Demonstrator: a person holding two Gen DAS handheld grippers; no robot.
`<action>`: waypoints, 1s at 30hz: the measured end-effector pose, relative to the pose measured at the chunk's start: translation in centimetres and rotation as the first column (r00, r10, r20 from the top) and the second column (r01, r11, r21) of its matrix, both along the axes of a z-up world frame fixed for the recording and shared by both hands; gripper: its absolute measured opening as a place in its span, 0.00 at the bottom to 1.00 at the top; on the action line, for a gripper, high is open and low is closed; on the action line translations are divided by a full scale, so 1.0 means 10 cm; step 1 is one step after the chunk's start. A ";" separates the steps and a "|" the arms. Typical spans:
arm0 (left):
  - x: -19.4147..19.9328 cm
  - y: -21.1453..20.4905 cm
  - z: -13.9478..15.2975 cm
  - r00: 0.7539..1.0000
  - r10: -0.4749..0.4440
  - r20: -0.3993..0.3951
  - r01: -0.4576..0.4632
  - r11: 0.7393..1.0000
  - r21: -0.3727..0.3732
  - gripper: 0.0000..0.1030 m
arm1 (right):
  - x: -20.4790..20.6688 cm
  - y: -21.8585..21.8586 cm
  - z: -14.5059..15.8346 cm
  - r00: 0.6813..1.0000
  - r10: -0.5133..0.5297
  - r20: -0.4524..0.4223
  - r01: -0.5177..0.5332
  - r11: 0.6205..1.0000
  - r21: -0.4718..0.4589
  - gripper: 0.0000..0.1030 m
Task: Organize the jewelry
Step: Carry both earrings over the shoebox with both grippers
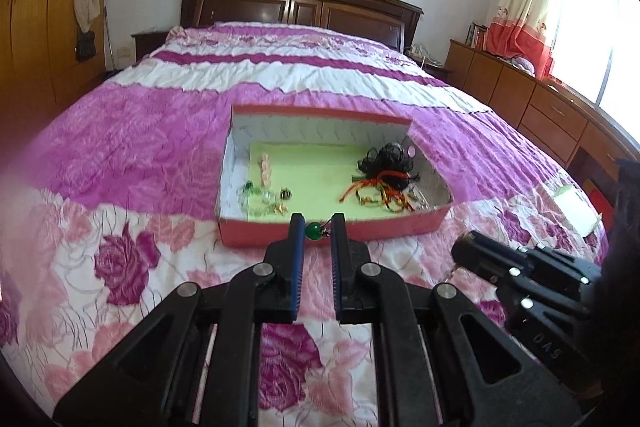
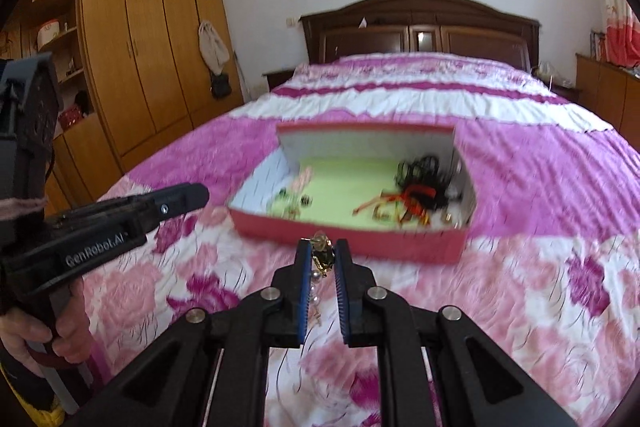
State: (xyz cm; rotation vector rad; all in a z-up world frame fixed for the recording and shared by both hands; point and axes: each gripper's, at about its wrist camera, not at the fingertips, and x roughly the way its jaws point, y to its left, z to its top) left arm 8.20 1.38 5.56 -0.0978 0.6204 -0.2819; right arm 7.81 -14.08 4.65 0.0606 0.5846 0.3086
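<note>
A wide bed (image 1: 168, 131) fills both views, covered in a pink and white rose-print quilt, with a dark wooden headboard (image 1: 300, 1) at the far end. On the quilt sits a shallow red box (image 1: 332, 233) with white inner walls and a pale green floor. Inside it, a tangle of black cords (image 1: 386, 163) and red and orange strings (image 1: 376, 189) lies at the right end, while small beads and trinkets (image 1: 264, 197) gather at the left (the right wrist view is blurred, so these are hard to tell apart there).

The left gripper (image 1: 317, 231) hangs just short of the box's near wall, its jaws clenched on a green bead pendant (image 1: 314, 230) pinched between the tips. The right gripper (image 2: 323, 255) is also just before the near wall, above the quilt, its jaws clamped on a gold and dark earring (image 2: 322, 255) with pale beads dangling down between the fingers. A hand (image 2: 40, 343) grips the left tool's handle at the edge of the right wrist view.
</note>
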 end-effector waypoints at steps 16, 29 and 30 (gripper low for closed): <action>0.50 -0.17 0.12 0.974 0.098 0.202 -0.107 0.994 0.036 0.04 | 0.52 -0.23 0.25 0.961 -0.154 0.228 0.154 0.988 0.019 0.13; 0.97 -0.26 -0.38 0.977 0.129 0.168 -0.148 0.984 0.103 0.04 | 1.06 -0.36 -0.16 0.960 -0.216 0.181 0.224 0.974 -0.022 0.13; 1.00 -0.26 -0.43 0.980 0.131 0.150 -0.147 0.984 0.101 0.04 | 1.09 -0.37 -0.21 0.962 -0.219 0.166 0.226 0.974 -0.026 0.13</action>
